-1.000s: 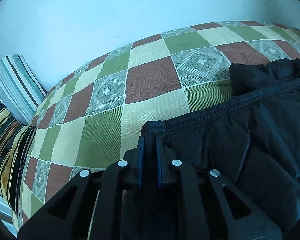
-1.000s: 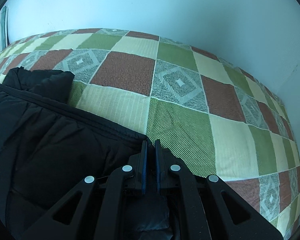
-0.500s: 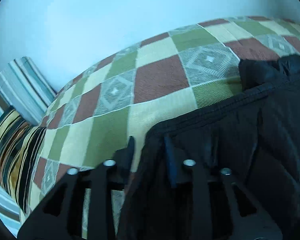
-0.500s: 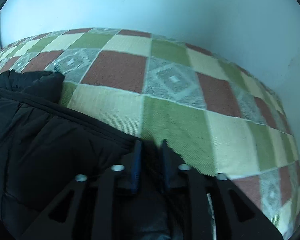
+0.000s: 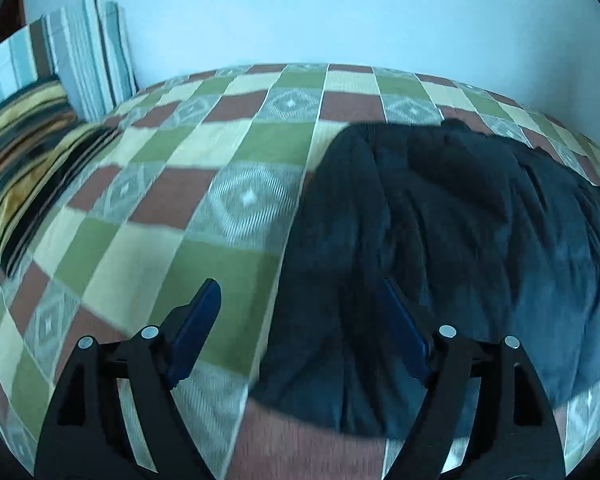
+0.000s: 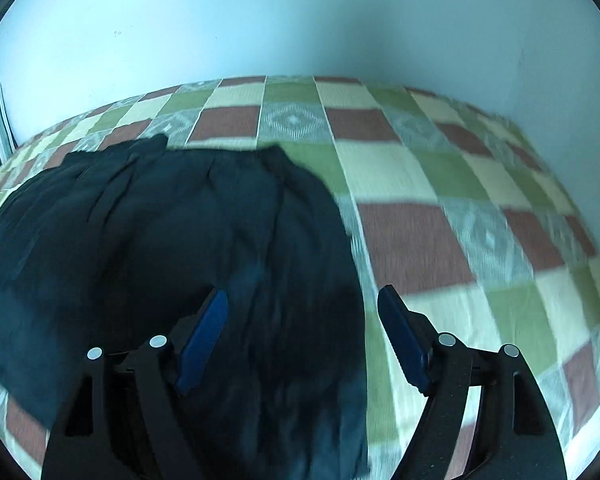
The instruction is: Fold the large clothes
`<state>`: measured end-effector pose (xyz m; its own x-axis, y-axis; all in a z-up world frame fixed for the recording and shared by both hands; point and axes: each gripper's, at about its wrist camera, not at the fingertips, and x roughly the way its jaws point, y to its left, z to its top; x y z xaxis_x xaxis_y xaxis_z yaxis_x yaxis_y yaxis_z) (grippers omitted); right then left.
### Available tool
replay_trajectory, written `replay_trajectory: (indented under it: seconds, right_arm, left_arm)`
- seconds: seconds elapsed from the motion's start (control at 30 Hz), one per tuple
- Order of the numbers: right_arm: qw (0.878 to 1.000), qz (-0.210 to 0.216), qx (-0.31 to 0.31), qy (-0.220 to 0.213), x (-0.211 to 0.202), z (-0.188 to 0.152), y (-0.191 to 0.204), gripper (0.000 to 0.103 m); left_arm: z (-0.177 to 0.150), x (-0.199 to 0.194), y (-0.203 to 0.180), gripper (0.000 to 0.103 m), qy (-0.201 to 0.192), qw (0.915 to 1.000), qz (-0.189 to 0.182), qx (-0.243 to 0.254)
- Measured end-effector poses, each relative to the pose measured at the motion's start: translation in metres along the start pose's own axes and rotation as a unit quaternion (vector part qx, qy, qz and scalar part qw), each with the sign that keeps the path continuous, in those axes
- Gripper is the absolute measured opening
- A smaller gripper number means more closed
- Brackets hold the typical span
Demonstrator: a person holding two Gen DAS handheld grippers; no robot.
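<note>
1. Nearest to us, the left gripper (image 5: 297, 320) has just been opening: a second ago its blue pads were clenched on the hem of the dark garment (image 5: 440, 240); now its jaws stand wide and released, and the cloth lies below them rather than pressed between the pads.
2. The right gripper (image 6: 302, 322) has just been opening in the same way. Its jaws are spread with nothing pinched, one finger over the garment (image 6: 171, 248), the other over the bare checked bedspread (image 6: 480, 240).
3. Both views show more of the bed than before, so we judge that both hands have drawn back from the hem they carried.
4. Beyond the fingers, the garment lies in one rumpled, doubled heap in the middle of the bedspread (image 5: 159, 200), its far edge well short of the wall-side edge of the bed.
5. Farther off, striped pillows (image 5: 39, 120) rest at the far left corner, well apart from the garment.
6. We read this as one fold just laid down and let go; the heap looks bulky, so smoothing or another fold probably comes next.
</note>
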<state>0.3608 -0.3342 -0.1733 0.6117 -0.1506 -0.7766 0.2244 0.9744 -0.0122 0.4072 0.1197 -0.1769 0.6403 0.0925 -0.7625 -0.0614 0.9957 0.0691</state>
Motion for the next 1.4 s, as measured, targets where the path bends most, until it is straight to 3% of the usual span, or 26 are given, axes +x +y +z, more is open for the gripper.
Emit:
replay_trajectory:
  seconds: [0.23, 0.5, 0.6, 0.7, 0.83, 0.97, 1.07, 1.13, 1.23, 1.4]
  right_arm:
    - [0.999, 0.015, 0.033, 0.032, 0.003, -0.028, -0.010, 0.079]
    - [0.995, 0.044, 0.067, 0.062, 0.018, -0.035, -0.015, 0.079]
    - [0.989, 0.082, 0.098, 0.071, 0.024, -0.042, -0.018, 0.062]
    - [0.991, 0.075, 0.087, 0.063, 0.022, -0.042, -0.010, 0.055]
    - [0.995, 0.060, 0.066, 0.053, 0.018, -0.042, -0.002, 0.050]
    - [0.995, 0.062, 0.067, 0.047, 0.017, -0.043, -0.001, 0.043]
    - [0.996, 0.057, 0.061, 0.040, 0.014, -0.043, 0.002, 0.038]
    - [0.996, 0.052, 0.056, 0.036, 0.015, -0.042, 0.003, 0.037]
    - [0.996, 0.053, 0.059, 0.035, 0.015, -0.041, 0.002, 0.036]
    - [0.996, 0.049, 0.061, 0.032, 0.009, -0.040, 0.000, 0.045]
  left_arm:
    - [-0.041, 0.005, 0.019, 0.085, 0.048, 0.9905, -0.071, -0.107]
    - [-0.037, 0.026, 0.015, 0.091, 0.058, 0.9898, -0.070, -0.110]
    - [-0.036, 0.036, 0.016, 0.092, 0.062, 0.9858, -0.091, -0.127]
    - [-0.036, 0.042, 0.017, 0.090, 0.060, 0.9827, -0.103, -0.142]
    - [-0.034, 0.041, 0.008, 0.070, 0.053, 0.9852, -0.106, -0.124]
    - [-0.032, 0.037, 0.006, 0.040, 0.044, 0.9875, -0.103, -0.110]
    - [-0.030, 0.033, 0.006, 0.026, 0.037, 0.9896, -0.097, -0.100]
    - [-0.030, 0.030, 0.002, 0.023, 0.032, 0.9914, -0.089, -0.089]
    - [-0.030, 0.029, -0.002, 0.023, 0.026, 0.9935, -0.077, -0.079]
    - [-0.029, 0.023, -0.001, 0.045, 0.022, 0.9967, -0.048, -0.061]
